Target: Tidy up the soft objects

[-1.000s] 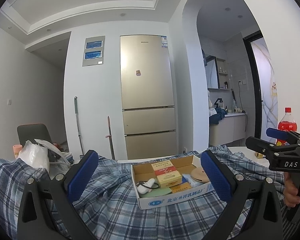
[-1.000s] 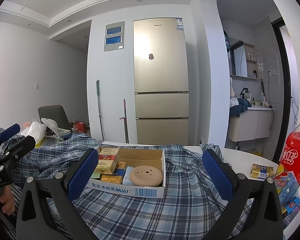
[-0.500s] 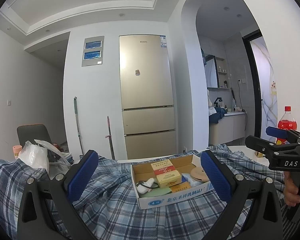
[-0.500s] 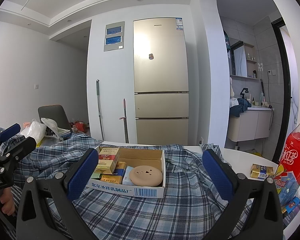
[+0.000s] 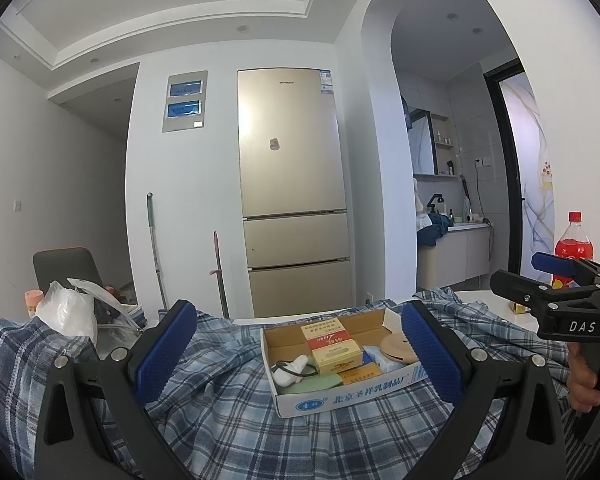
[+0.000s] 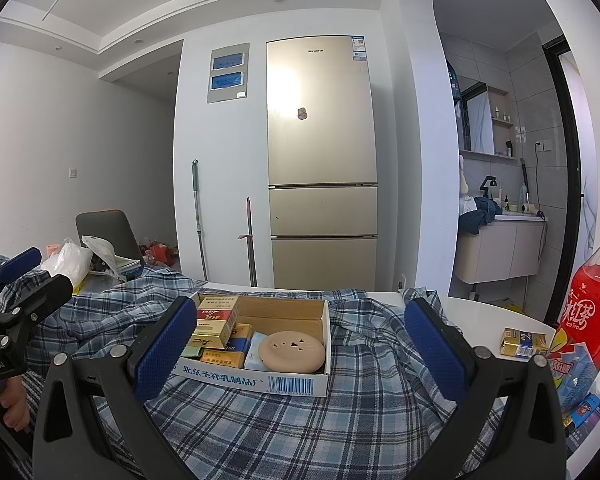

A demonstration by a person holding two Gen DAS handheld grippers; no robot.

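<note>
A blue plaid cloth (image 5: 228, 412) (image 6: 300, 420) lies rumpled over the table. On it stands an open cardboard box (image 5: 352, 394) (image 6: 260, 378) holding small cartons, a white rag (image 5: 290, 368) and a tan round pad (image 6: 292, 351). My left gripper (image 5: 298, 354) is open and empty, held above the cloth in front of the box. My right gripper (image 6: 300, 344) is open and empty, also in front of the box. Each gripper shows at the edge of the other's view.
A red drink bottle (image 6: 590, 320) and a small gold carton (image 6: 524, 342) stand on the white table (image 6: 488, 316) at the right. A white plastic bag (image 5: 66, 312) and a chair (image 5: 66, 268) are at the left. A fridge (image 5: 292, 224) stands behind.
</note>
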